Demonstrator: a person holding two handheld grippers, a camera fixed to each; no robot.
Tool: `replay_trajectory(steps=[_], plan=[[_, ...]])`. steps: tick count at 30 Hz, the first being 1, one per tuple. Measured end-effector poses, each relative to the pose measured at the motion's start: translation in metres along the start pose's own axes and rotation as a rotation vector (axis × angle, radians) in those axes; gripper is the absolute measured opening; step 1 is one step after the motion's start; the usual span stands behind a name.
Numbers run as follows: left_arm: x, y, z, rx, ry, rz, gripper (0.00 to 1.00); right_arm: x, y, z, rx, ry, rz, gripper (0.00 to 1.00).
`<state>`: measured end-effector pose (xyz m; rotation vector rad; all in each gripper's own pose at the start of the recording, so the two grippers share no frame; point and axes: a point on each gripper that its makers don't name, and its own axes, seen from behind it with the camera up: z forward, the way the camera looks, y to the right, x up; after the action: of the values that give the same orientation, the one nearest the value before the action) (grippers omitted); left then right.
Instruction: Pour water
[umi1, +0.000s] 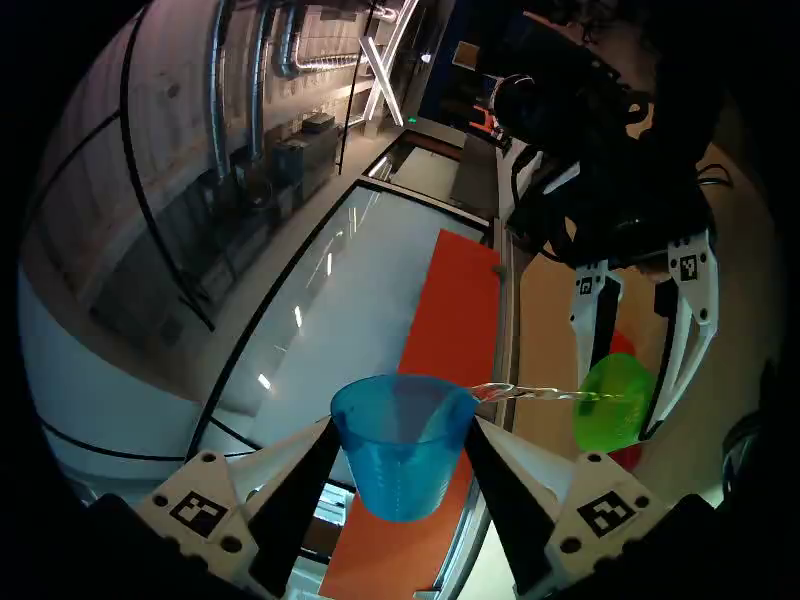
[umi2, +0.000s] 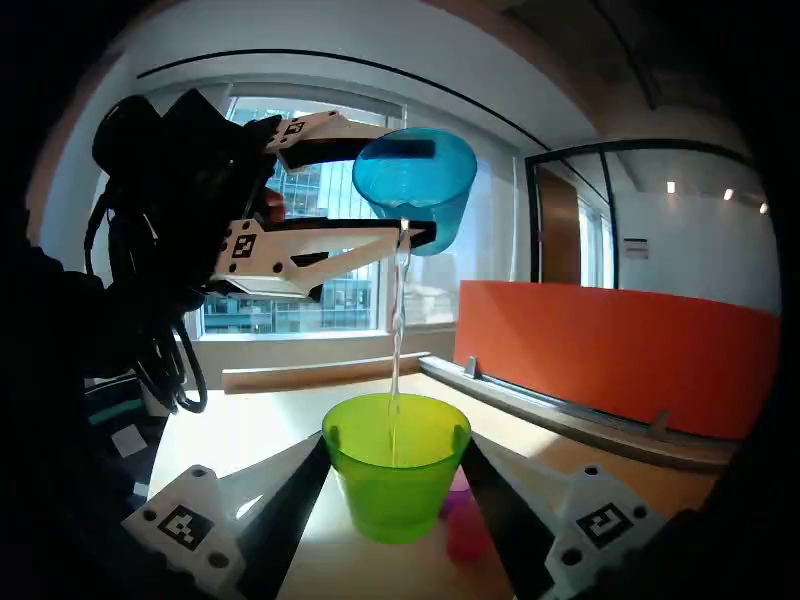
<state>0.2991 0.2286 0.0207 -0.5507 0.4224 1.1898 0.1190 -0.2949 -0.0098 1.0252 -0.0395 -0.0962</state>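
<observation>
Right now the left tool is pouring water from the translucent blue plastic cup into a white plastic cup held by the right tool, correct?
Not white: the right gripper view shows the water stream landing in a translucent green plastic cup. The rest stands.

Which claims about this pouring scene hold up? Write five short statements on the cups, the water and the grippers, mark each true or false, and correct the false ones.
1. The left gripper grips the blue cup. True.
2. Water runs from the green cup into the blue cup. False: the water stream falls from the tipped blue cup into the green cup.
3. The green cup sits between the fingers of the right gripper. True.
4. The panel behind the green cup is blue. False: the panel is orange.
5. In the right gripper view, the blue cup is above the green cup. True.
</observation>
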Motion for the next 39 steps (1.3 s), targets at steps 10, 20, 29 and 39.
replay_trajectory(steps=[10,20,29,39], plan=[[-0.001,-0.004,-0.004,0.006,-0.002,0.03,0.85,0.001,-0.001,0.001,-0.001,0.001,-0.003,0.9],[0.003,-0.007,-0.006,0.011,0.002,0.06,0.85,0.002,-0.002,0.002,0.001,0.002,-0.005,0.9],[0.006,-0.011,-0.004,0.015,0.004,0.096,0.85,0.002,-0.002,0.002,0.001,0.003,-0.007,0.9],[0.01,-0.012,-0.002,0.017,0.012,0.127,0.85,0.004,-0.001,0.001,-0.001,0.007,-0.007,0.89]])
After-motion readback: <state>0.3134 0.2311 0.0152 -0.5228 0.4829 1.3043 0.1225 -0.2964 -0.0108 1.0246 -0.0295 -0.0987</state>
